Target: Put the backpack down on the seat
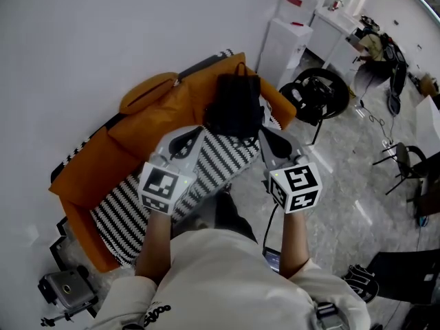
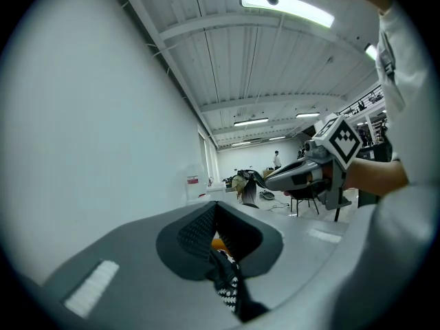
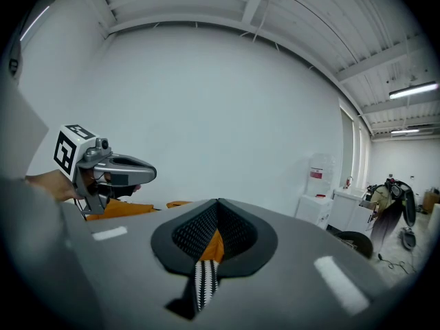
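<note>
Backpack (image 1: pixel 234 105), black and upright with its top loop showing, stands out in the head view against the orange sofa (image 1: pixel 144 129), which is the biggest thing here and is set along the white wall (image 1: pixel 103 33). On the sofa lies a black-and-white striped seat cushion (image 1: pixel 223 158), and the backpack is above the cushion's far end, in front of the orange backrest. Whether its base rests on the cushion or hangs just clear of it cannot be told. To the right of the sofa is a white water dispenser (image 1: pixel 287 43). The person's arms reach forward from the bottom of the head view, one gripper in each hand. The left gripper (image 1: pixel 196 135) points at the backpack's lower left side and the right gripper (image 1: pixel 266 135) at its lower right side, both tips close against the bag. In the left gripper view the jaws are clenched together, with only a thin slit showing a spot of orange, some stripes and a dark strip. In the right gripper view the jaws are likewise pressed together, with orange and stripes in the slit. Whether either pair pinches a strap cannot be told.
</note>
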